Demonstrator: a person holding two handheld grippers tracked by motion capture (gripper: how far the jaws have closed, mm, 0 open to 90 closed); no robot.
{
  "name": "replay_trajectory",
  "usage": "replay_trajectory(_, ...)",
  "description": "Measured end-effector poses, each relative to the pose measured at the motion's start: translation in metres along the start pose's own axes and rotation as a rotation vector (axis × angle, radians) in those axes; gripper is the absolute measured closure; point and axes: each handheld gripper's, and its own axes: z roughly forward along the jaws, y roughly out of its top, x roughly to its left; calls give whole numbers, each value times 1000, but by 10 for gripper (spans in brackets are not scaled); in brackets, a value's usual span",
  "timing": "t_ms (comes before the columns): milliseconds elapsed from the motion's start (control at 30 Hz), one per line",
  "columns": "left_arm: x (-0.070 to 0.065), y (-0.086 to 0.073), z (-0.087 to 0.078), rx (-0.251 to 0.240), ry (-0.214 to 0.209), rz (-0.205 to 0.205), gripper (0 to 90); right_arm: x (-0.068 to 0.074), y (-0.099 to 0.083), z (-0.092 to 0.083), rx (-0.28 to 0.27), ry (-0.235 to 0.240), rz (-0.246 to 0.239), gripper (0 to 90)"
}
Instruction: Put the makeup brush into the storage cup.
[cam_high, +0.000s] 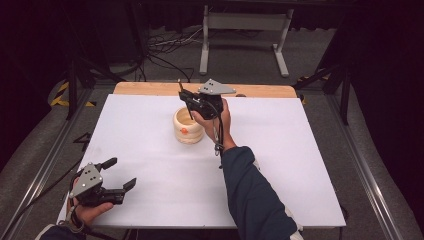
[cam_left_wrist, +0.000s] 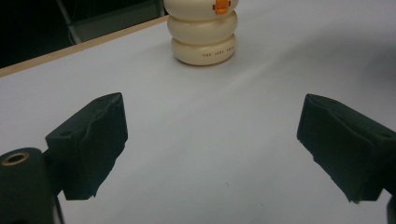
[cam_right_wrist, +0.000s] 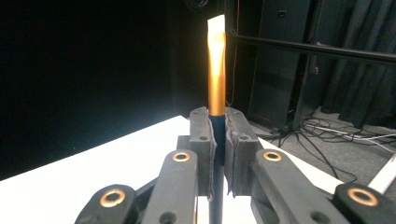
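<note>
My right gripper (cam_right_wrist: 217, 140) pinches the light, stiff paintbrush (cam_right_wrist: 216, 70) mid-handle; bristles above stay untouched, left gripper (cam_left_wrist: 210, 149) spread.

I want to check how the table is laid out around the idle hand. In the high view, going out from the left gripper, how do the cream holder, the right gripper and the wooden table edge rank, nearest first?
From the left gripper, open at the near left corner:
1. Cream holder, mid-table, up and to the right.
2. Right gripper, just beyond the holder, shut on a brush.
3. Wooden table edge, along the far side.
</note>
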Motion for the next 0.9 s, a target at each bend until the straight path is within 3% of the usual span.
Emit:
replay_trajectory(233, 0, 0, 1, 4, -13, 2, 97, -1, -12, 1, 2, 10, 28, 837)
replay_trajectory(900, -2, 0, 4, 22, -29, 13, 98, -6, -46, -11, 20, -38, 83, 835)
